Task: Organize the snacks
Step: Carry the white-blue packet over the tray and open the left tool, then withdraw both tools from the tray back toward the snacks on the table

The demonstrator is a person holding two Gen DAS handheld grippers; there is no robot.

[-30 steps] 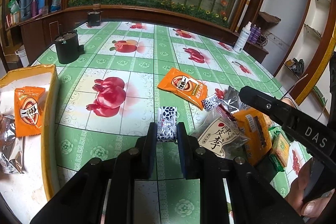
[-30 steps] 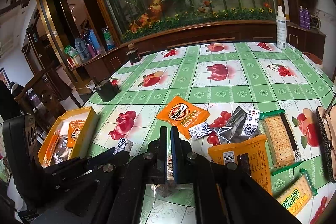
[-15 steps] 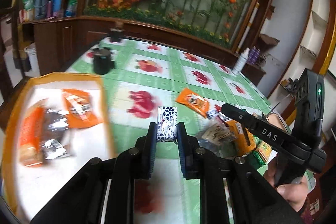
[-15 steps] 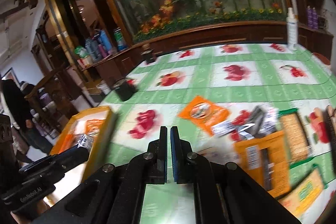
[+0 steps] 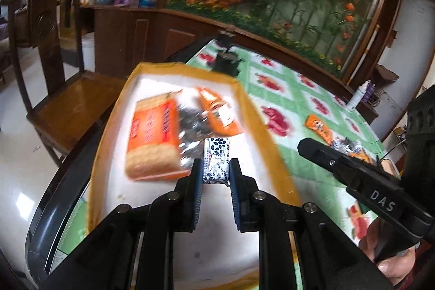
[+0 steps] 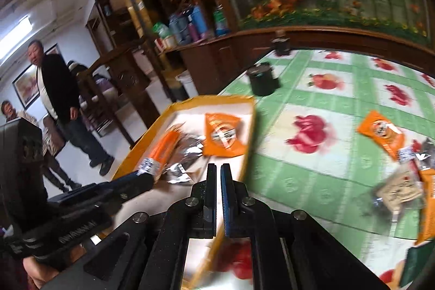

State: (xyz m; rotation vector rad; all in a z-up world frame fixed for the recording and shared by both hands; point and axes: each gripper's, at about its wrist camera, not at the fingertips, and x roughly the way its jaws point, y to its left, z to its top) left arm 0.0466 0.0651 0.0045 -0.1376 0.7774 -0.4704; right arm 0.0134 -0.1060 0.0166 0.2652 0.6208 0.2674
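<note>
I am holding a small black-and-white candy wrapper (image 5: 216, 163) pinched between the pads of the left hand-held gripper (image 5: 216, 175), which is hovering over the yellow-walled tray (image 5: 261, 121) at the counter's (image 5: 304, 99) left edge. The right hand-held gripper (image 6: 218, 175) is riding alongside with its jaws pressed together on nothing, pointing at the tray's near wall. Inside the tray an orange biscuit pack (image 5: 152, 137), crumpled silver foil packets (image 5: 190, 124) and an orange sachet (image 5: 217, 110) are already lying together. More snacks, among them another orange sachet (image 6: 380, 132) and a cream packet (image 6: 399, 189), are waiting across the green fruit-print cloth toward the counter's right side. I am judging the candy light and slightly crushable, its glossy film slippery, so I am gripping it across the narrow middle rather than by the twisted ends. The biscuit packs look stiff but breakable, best taken by their long edges.
</note>
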